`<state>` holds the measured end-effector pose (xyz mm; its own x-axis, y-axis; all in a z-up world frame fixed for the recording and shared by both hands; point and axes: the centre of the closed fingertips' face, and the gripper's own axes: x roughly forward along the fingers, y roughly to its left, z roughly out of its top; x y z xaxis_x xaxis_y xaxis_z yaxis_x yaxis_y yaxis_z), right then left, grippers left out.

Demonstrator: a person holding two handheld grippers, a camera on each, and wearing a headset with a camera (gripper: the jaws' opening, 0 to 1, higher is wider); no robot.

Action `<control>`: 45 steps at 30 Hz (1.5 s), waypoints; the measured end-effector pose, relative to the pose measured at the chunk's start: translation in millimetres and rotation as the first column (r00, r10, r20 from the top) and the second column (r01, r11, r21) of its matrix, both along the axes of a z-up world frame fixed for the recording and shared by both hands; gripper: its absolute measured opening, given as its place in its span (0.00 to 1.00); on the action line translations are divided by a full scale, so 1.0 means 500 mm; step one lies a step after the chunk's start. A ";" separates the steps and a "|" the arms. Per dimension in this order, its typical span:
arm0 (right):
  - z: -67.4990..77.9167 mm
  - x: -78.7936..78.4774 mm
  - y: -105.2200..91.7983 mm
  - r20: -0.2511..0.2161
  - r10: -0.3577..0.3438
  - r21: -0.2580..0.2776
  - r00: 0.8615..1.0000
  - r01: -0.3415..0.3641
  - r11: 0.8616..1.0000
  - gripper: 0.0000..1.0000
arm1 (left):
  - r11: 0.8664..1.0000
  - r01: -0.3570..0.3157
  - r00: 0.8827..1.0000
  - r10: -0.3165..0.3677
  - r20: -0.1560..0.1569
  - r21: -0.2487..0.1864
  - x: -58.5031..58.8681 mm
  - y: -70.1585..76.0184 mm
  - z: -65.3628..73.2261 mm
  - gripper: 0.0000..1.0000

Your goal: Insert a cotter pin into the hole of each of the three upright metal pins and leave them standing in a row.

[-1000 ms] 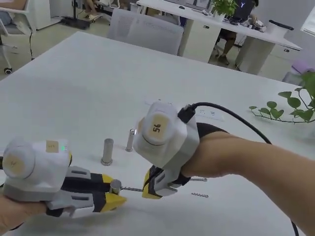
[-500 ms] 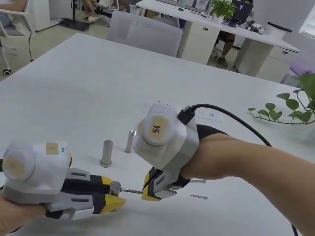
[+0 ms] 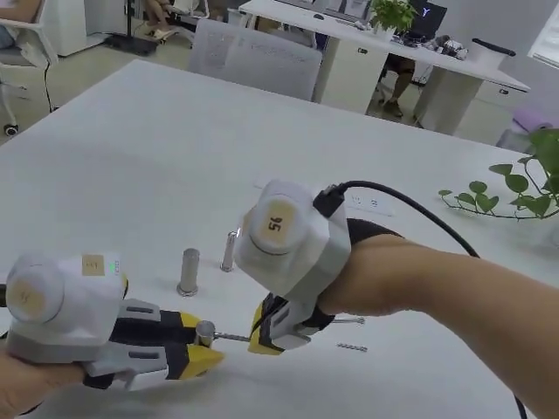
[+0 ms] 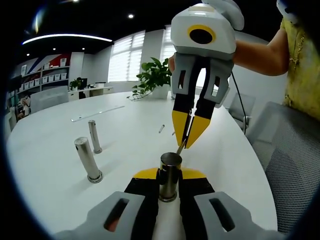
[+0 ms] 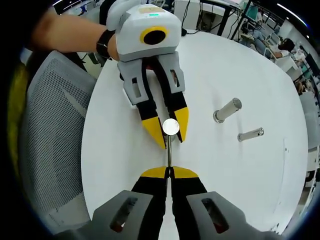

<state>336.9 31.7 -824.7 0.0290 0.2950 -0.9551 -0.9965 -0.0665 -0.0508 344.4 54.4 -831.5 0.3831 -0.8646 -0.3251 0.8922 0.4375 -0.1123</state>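
Note:
My left gripper (image 3: 206, 346) is shut on a short metal pin (image 3: 204, 331) standing on the white table (image 3: 131, 157). My right gripper (image 3: 259, 339) is shut on a cotter pin (image 3: 231, 336) whose tip touches the held pin's side. In the left gripper view the metal pin (image 4: 170, 172) sits between my jaws, with the right gripper (image 4: 190, 131) and cotter pin (image 4: 180, 147) coming in from above. The right gripper view looks along the cotter pin (image 5: 169, 150) to the pin's round top (image 5: 171, 127). Two more metal pins (image 3: 189, 271) (image 3: 230, 250) stand upright behind.
Two loose cotter pins (image 3: 354, 347) (image 3: 350, 320) lie to the right of the right gripper. A black cable (image 3: 419, 218) trails from that gripper. A leafy plant (image 3: 515, 188) lies at the table's right edge. A mesh chair (image 3: 253, 57) stands beyond the far edge.

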 end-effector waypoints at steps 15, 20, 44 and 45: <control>0.004 -0.002 0.002 0.001 -0.015 -0.013 1.000 0.015 1.000 0.02 | 1.000 -0.003 1.000 0.003 0.007 0.001 0.001 -0.002 0.000 0.12; 0.000 -0.003 0.002 -0.008 -0.030 -0.015 1.000 0.029 0.999 0.02 | 1.000 0.000 1.000 0.000 0.007 0.001 0.002 -0.005 0.000 0.12; 0.000 0.002 0.001 0.007 0.006 -0.010 1.000 -0.006 1.000 0.02 | 1.000 0.006 1.000 -0.006 0.008 -0.003 0.002 -0.012 0.000 0.14; -0.001 0.003 0.001 0.008 0.008 -0.010 1.000 -0.008 1.000 0.02 | 1.000 0.007 1.000 -0.007 0.009 -0.001 0.002 -0.012 -0.001 0.14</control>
<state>338.2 32.3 -825.1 0.0341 0.2860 -0.9576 -0.9955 -0.0748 -0.0578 345.4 48.3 -831.8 0.3800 -0.8677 -0.3204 0.8961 0.4312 -0.1049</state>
